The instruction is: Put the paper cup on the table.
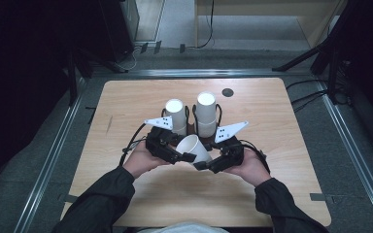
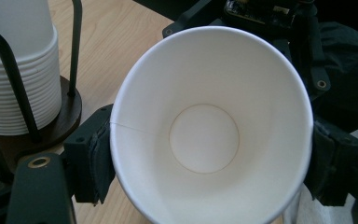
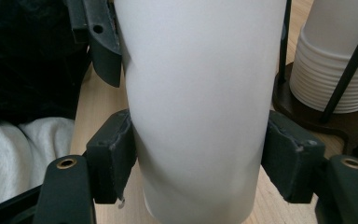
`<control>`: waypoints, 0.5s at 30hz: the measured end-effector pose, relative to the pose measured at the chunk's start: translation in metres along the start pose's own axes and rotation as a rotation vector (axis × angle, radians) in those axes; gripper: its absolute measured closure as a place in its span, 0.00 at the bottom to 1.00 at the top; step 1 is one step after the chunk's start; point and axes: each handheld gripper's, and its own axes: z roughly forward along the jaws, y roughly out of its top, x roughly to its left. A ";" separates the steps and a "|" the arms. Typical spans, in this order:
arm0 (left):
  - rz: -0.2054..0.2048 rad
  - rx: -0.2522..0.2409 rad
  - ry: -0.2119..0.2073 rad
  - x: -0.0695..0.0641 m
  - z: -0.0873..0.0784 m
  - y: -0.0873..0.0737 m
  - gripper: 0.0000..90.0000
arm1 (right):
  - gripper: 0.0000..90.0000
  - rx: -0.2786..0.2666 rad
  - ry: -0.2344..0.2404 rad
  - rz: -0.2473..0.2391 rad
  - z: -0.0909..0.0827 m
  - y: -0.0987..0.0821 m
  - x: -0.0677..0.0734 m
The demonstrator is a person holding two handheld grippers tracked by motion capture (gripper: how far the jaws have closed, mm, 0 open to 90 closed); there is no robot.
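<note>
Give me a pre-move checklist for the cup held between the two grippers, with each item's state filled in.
1. Left gripper gripping the paper cup at its rim: ok; its pads press both sides.
2. Right gripper gripping the cup's body: ok; pads against the wall.
3. Cup empty: ok; bare bottom in the left gripper view.
4. Cup undented: cannot tell; the rim looks slightly squeezed.
5. Cup clear of the cup stacks in the holder: ok.
6. Single cup, not two nested: cannot tell.
</note>
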 end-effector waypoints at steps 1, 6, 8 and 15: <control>-0.002 0.000 0.002 0.000 0.000 0.000 0.20 | 0.36 0.000 -0.001 0.000 0.000 0.000 0.000; 0.009 0.005 0.011 -0.001 0.000 0.000 0.23 | 0.36 0.002 0.000 0.000 0.000 0.000 0.000; 0.012 0.010 0.014 -0.001 -0.001 0.000 0.23 | 0.36 0.005 -0.004 -0.003 0.000 0.000 0.000; 0.029 0.022 0.020 -0.002 -0.002 0.000 0.25 | 0.36 0.014 -0.004 -0.004 0.002 0.001 0.001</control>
